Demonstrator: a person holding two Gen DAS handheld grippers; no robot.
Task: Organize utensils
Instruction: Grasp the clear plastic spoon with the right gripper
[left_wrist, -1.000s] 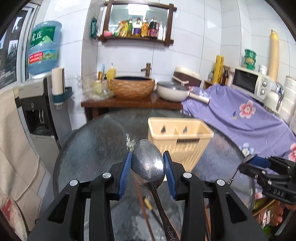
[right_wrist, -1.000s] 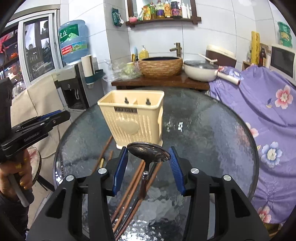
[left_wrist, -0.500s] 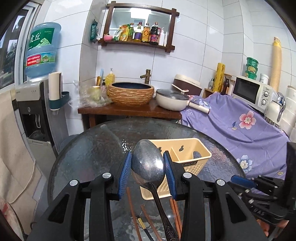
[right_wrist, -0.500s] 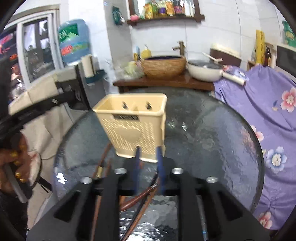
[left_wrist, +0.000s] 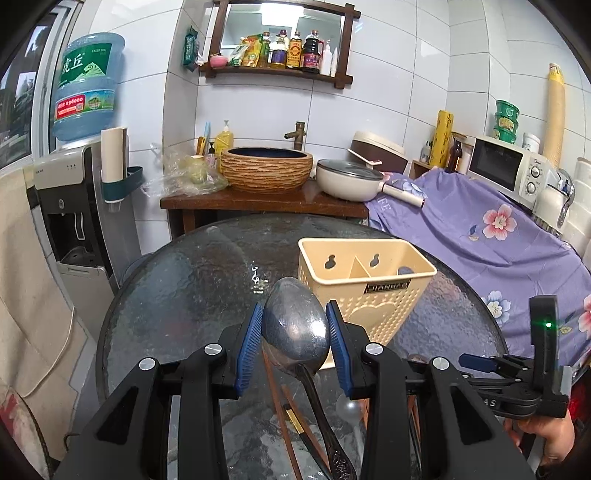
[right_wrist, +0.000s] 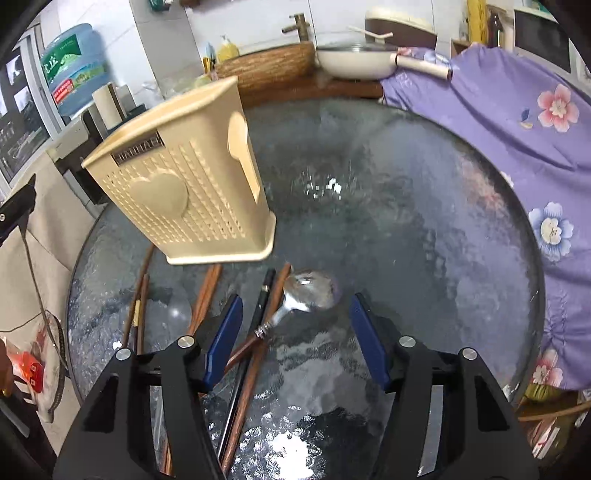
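One spoon (left_wrist: 295, 328) (bowl up) between left claw (left_wrist: 295, 347) pads

The round counter (right_wrist: 424, 229) was textured, pebbled glass, glossy with bright glare patches. The cream perforated plastic utensil caddy (left_wrist: 373, 291) looked smooth and matt. The large steel spoon (left_wrist: 295, 328) showed dull, smudged metal, while the smaller steel spoon (right_wrist: 312, 290) shone brighter. The brown wooden chopsticks (right_wrist: 207, 295) had a satin finish. The purple floral cloth (left_wrist: 476, 229) hung soft and creased. Both grippers wore ribbed blue pads (left_wrist: 249, 345) on matt black plastic.
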